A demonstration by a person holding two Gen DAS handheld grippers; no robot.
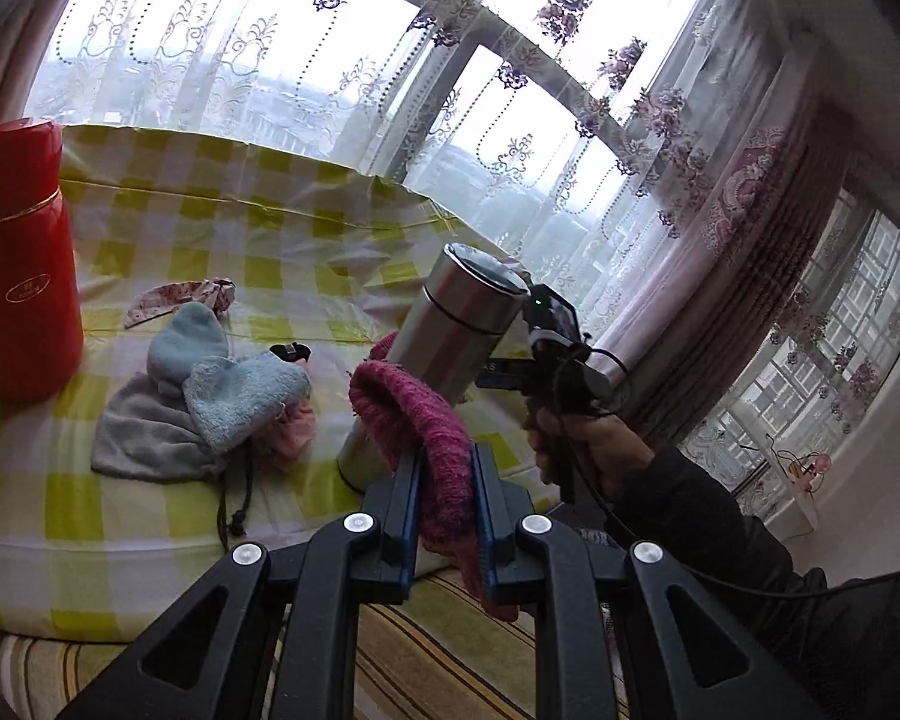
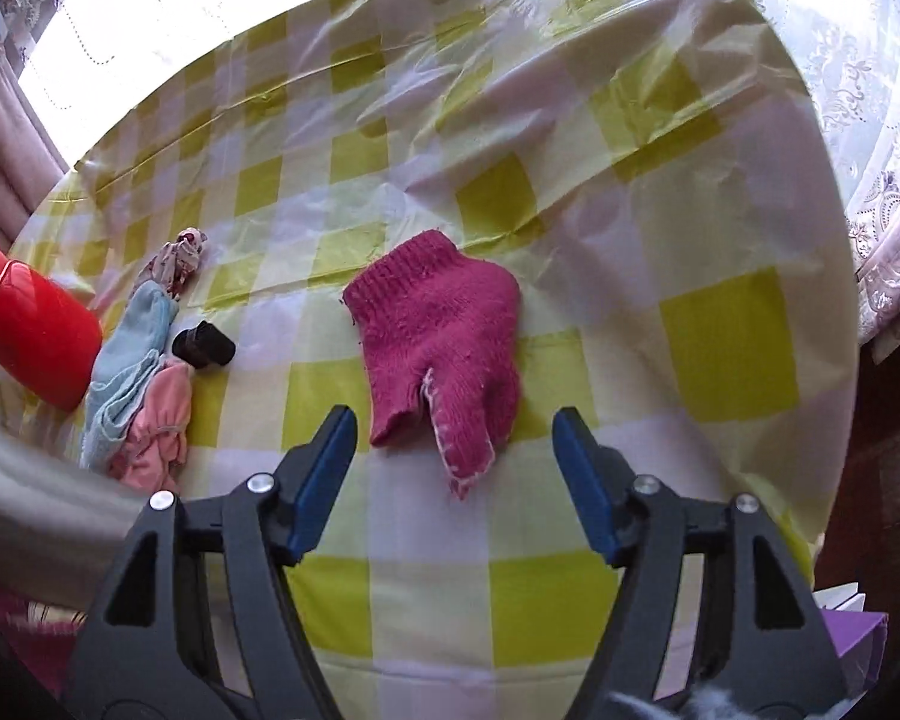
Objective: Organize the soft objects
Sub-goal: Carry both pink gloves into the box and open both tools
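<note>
My left gripper (image 1: 447, 457) is shut on a magenta knitted glove (image 1: 432, 420), which hangs over the pads above the table's near edge. A second magenta glove (image 2: 438, 330) lies flat on the yellow checked tablecloth (image 2: 720, 324). The right gripper (image 2: 453, 420) stands open just short of it, pads clear, with the glove's thumb end reaching between the fingers. At the left lies a pile of soft things: a light blue cloth (image 1: 240, 396) (image 2: 135, 348), a grey pouch (image 1: 144, 438), a pink cloth (image 2: 156, 438) and a patterned headband (image 1: 180, 300) (image 2: 183, 258).
A red flask (image 1: 21, 264) (image 2: 30, 336) stands at the table's left. A steel flask (image 1: 450, 348) stands near the front edge, beside the person's hand (image 1: 588, 444). A small black object (image 2: 204, 348) lies by the pile. Lace curtains and windows lie behind.
</note>
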